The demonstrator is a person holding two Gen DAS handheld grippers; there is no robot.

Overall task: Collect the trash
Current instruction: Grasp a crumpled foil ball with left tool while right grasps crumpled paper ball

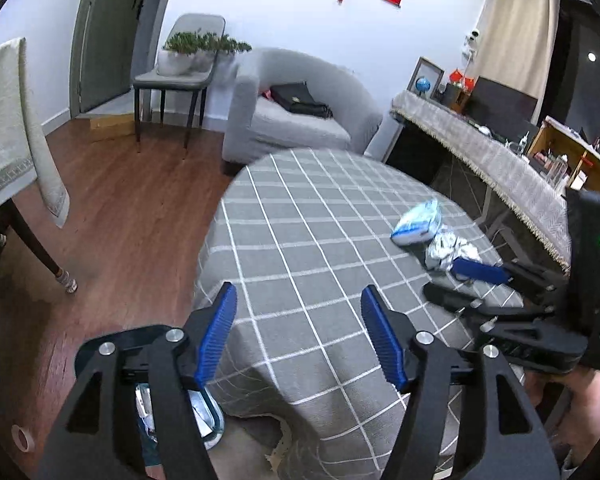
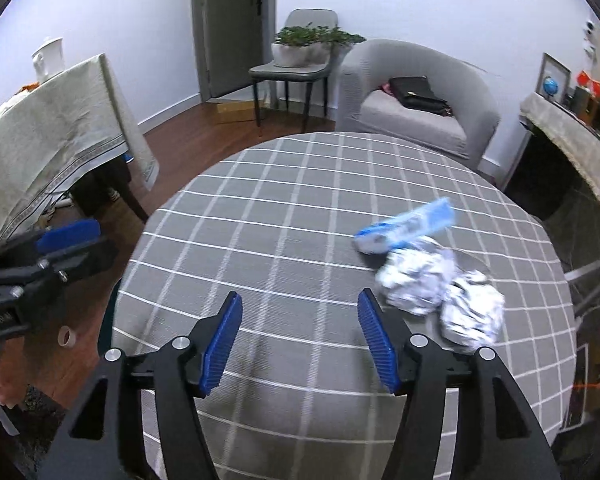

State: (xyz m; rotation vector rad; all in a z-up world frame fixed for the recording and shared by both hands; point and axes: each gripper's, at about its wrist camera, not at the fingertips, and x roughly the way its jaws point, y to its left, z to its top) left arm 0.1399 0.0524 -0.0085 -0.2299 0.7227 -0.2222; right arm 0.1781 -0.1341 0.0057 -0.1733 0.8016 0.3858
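Observation:
A round table with a grey checked cloth [image 1: 300, 232] [image 2: 284, 216] holds the trash on its right side. A blue and white wrapper [image 1: 418, 222] [image 2: 408, 226] lies there, with two crumpled foil balls [image 2: 414, 280] [image 2: 472, 314] just in front of it; the foil [image 1: 448, 250] also shows in the left wrist view. My left gripper [image 1: 298, 334] is open and empty over the table's near left edge. My right gripper [image 2: 300, 342] is open and empty, just left of the foil. In the left wrist view the right gripper [image 1: 466, 282] reaches the foil.
A bin with trash in it [image 1: 204, 416] stands on the wood floor under my left gripper, and a tape roll [image 1: 22, 438] lies nearby. A grey armchair [image 2: 416, 100], a chair with a plant [image 2: 296, 64], a cloth-covered table [image 2: 60, 128] and a long sideboard [image 1: 480, 148] surround the table.

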